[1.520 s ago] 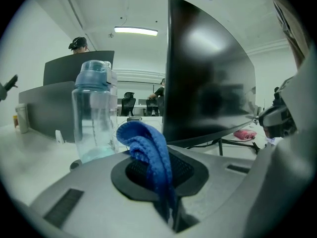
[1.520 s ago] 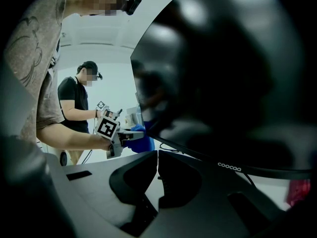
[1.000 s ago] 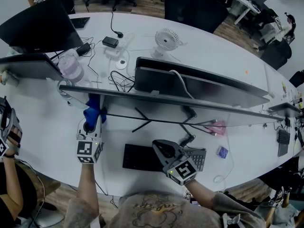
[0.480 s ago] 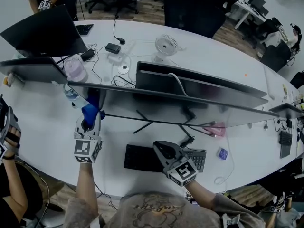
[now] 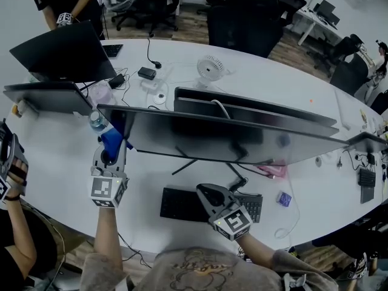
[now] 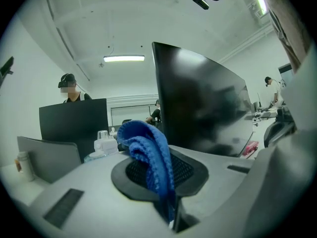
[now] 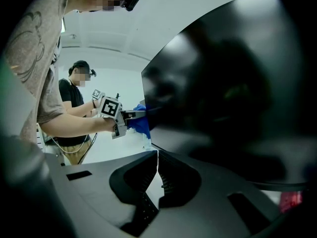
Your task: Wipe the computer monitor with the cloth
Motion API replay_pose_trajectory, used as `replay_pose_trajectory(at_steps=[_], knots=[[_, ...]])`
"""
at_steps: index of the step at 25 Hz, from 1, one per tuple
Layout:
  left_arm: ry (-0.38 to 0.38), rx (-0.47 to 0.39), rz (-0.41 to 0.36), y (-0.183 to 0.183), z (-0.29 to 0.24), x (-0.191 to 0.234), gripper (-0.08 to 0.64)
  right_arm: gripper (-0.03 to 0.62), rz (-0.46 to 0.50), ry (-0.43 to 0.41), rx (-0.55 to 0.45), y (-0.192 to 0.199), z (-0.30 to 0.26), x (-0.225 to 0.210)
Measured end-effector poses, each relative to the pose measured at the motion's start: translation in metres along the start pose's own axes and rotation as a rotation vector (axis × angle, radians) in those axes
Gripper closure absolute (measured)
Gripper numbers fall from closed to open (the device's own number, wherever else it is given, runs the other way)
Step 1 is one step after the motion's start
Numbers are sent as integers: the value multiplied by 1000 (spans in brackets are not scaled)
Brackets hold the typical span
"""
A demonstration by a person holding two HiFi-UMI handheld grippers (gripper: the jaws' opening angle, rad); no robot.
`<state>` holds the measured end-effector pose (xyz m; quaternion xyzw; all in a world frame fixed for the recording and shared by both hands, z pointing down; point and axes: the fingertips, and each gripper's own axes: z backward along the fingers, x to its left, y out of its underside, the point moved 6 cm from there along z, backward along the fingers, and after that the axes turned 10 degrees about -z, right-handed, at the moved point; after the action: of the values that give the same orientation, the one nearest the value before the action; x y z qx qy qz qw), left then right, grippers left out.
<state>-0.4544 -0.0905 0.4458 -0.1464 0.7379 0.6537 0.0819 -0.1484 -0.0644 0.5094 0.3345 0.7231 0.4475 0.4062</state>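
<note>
A wide dark monitor (image 5: 230, 139) is standing across a white table (image 5: 54, 156), its screen blank and glossy. Its left edge is lying just beside a water bottle (image 5: 96, 121), and its right end is reaching almost to the table's far side. Bare tabletop is lying open in front of the screen on the left.

The left gripper (image 5: 110, 157) is pinching a blue cloth (image 5: 111, 140) between closed jaws. The cloth is knitted and folded, and it is bulging upward out of the grip. It is sitting at the screen's lower left corner and seems to be touching the edge there.

The right gripper (image 5: 209, 194) is hovering over a black keyboard (image 5: 182, 204) below the screen's middle. Its jaws are nearly together, with nothing between them.

Behind the monitor, a second screen (image 5: 254, 111) is standing close, with a small white fan (image 5: 210, 67) and loose cables beyond. Another dark screen (image 5: 63, 50) is standing at the far left. Another person (image 5: 12, 235) is sitting at the table's left edge.
</note>
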Motion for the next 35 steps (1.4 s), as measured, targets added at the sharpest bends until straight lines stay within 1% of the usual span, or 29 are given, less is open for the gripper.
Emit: replay_pose_trajectory(at_steps=[5,8,11,15,19,24,35], knots=[[-9,-15,-27,-17,6,2,512,571,17,5,-19,-6,8,6],[-14,-22,-25,-24,8,3,512,571,11,9,-31,-3,14,7],[-19,-37,-37,-31,9,5,512,571,33,19,-36,-7,21,11],[-21,-48,-51,-38,11,8,512,571,33,31,-52,-7,30,12],[-34,-70,-48,-48,13,10,513,571,34,30,-72,-11,35,13],[-54,-116,-51,-69,17,16,512,571,51,19,-61,-12,35,15],[-74,-189,-111,-119,29,29,512,571,60,-8,-81,-16,41,25]])
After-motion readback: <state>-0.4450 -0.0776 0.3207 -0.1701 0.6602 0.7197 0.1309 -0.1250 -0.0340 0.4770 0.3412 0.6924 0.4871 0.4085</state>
